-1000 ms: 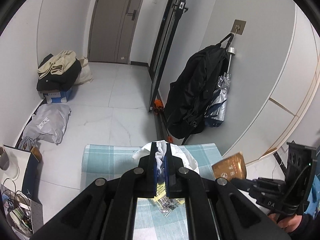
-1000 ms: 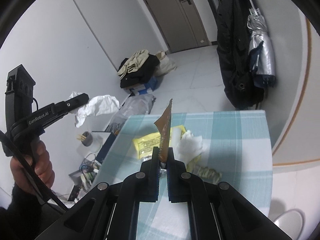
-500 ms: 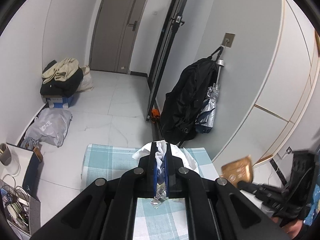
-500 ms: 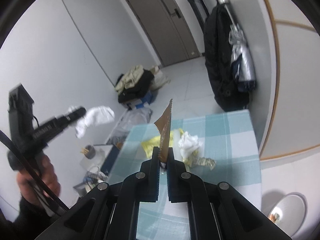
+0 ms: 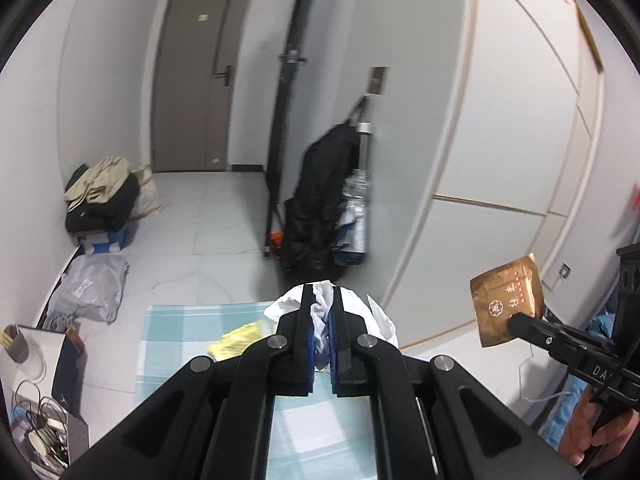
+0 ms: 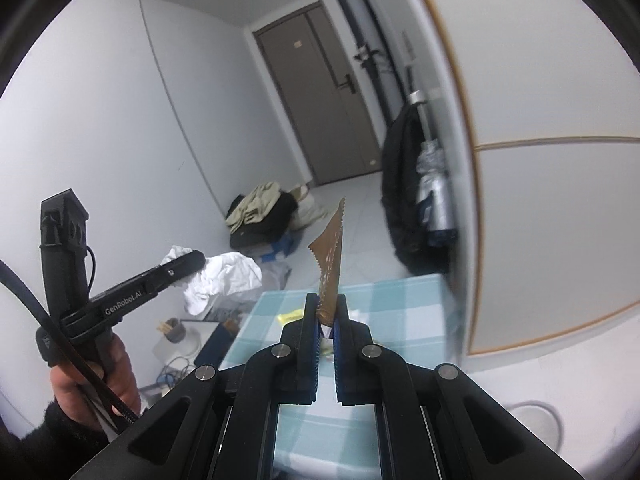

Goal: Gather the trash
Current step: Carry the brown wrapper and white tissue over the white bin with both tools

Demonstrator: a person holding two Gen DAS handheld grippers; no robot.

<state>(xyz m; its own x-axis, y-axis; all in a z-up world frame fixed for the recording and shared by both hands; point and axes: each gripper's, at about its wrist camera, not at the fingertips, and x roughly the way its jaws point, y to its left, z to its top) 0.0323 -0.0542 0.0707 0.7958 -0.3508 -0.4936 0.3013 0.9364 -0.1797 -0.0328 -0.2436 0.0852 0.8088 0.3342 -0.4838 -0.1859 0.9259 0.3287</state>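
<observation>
Jaws on both tools were clamped down on litter. Between its blue pads the left gripper (image 5: 320, 312) pinched a crumpled white tissue (image 5: 376, 314), which bulged out on either side of the fingers and hung in the air above the near end of the checked table (image 5: 180, 320). Seen from the other side, the same tissue (image 6: 222, 276) drooped loosely from the tool's tip. It looked feather-light and soft, so I judged it would squash to nothing under the pads and could tear or slip free if only a loose corner were held; a bite into the thick wad seemed safest.

Off to the right, beyond the table's edge, the right gripper (image 6: 327, 312) held a brown foil sachet (image 5: 507, 300) by its lower corner, the packet standing edge-up with its serrated seal uppermost. That sachet (image 6: 330, 264) looked thin, fairly stiff and slick, likely to pivot in a corner grip, so holding it near a crimped seam would be steadier.

A yellow wrapper (image 5: 240, 338) lay on the table, not yet picked up.
</observation>
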